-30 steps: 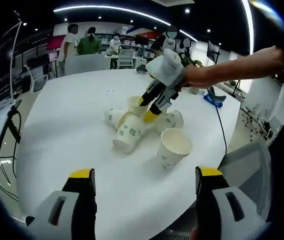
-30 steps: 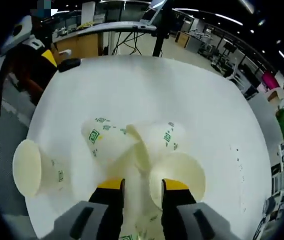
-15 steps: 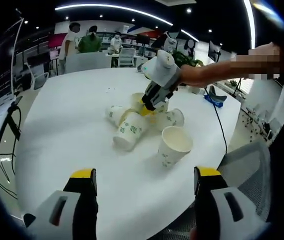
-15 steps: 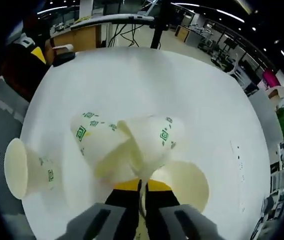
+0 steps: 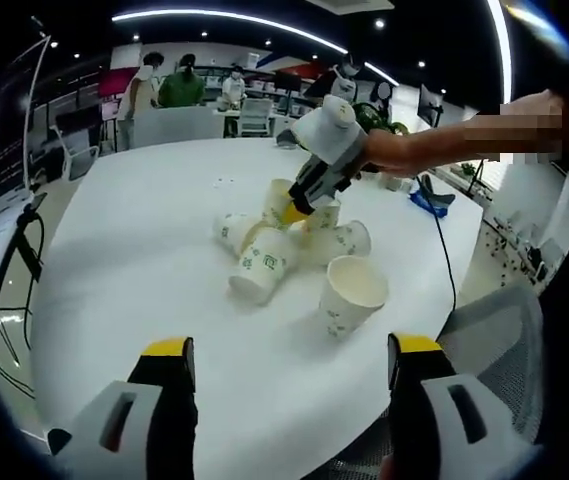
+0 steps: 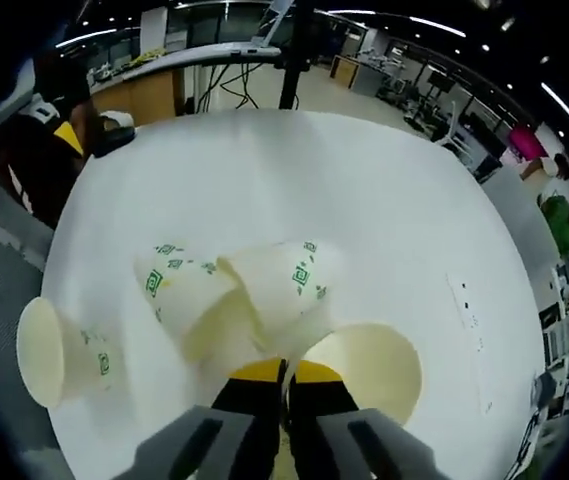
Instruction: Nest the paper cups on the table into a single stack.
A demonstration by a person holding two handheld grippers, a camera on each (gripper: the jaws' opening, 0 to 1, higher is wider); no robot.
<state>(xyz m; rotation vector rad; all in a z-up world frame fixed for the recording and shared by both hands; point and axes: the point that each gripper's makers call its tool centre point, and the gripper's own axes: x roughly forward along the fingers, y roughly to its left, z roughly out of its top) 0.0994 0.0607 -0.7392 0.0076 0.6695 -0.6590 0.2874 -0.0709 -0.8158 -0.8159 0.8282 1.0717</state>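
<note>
a round white table (image 5: 114,260) is carrying a loose cluster of paper cups with green markings. in the left gripper view the left gripper (image 5: 289,400) is hovering over the near edge of the table, its two yellow-tipped jaws spread wide apart with nothing between them, well back from the cups.

the right gripper (image 5: 294,209) is reaching in from the right of that view, held by a person's hand (image 5: 389,150), and its jaws are pressed together on the rim of a held cup (image 5: 276,203), which is sitting a little above the rest of the pile. just beside it a standing cup (image 5: 324,214) is showing, a cup on its side (image 5: 344,240) is lying to the right, and two more tipped cups — a near tipped cup (image 5: 261,266) and a far tipped cup (image 5: 229,231) — are lying to the left, all touching or nearly so. an upright cup (image 5: 349,296) is standing apart, nearer the table edge.

in the right gripper view the right gripper (image 6: 285,372) is pinching a thin cup wall, its yellow tips almost meeting. two cups lying crossed (image 6: 249,290) are resting just ahead of the jaws, an open cup mouth (image 6: 369,370) is showing to the right, and a lone cup (image 6: 59,350) is lying by the table edge at the left.

people are standing by desks in the background (image 5: 179,85).
</note>
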